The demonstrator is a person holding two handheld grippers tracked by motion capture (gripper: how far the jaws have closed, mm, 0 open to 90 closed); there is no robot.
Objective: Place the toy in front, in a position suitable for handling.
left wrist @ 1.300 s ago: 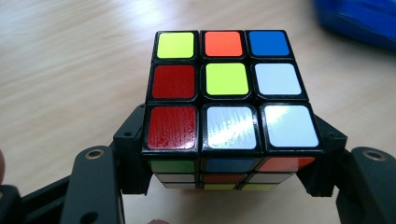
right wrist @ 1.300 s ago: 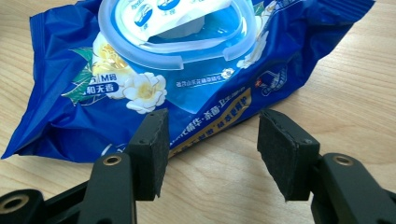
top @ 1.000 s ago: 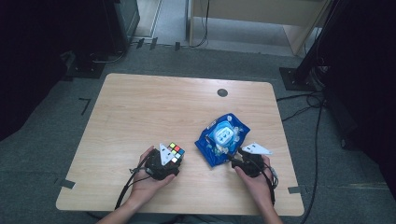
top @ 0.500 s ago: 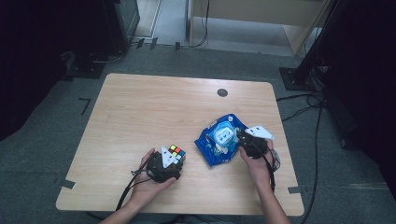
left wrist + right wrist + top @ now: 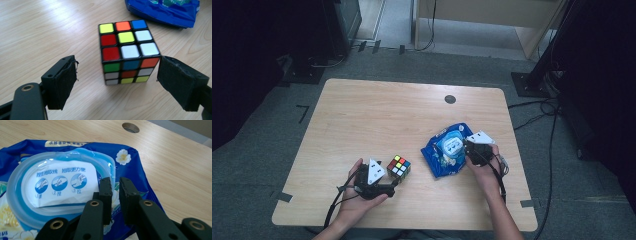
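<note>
The right hand-held gripper (image 5: 113, 195) rests on the blue wipes pack (image 5: 447, 152) near the desk's (image 5: 377, 115) right edge. Its jaws have just been closing and stand almost together by the round lid (image 5: 50, 192), perhaps to pinch its flap; nothing shows between them. The left hand-held gripper (image 5: 117, 82), by the front edge, has just been opening. The puzzle cube (image 5: 127, 51) sits loose between its wide jaws, probably just set down.

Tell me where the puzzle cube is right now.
In the high view the cube sits on the table's near left part, just ahead of the left hand-held gripper and left of the blue wipes pack.
</note>
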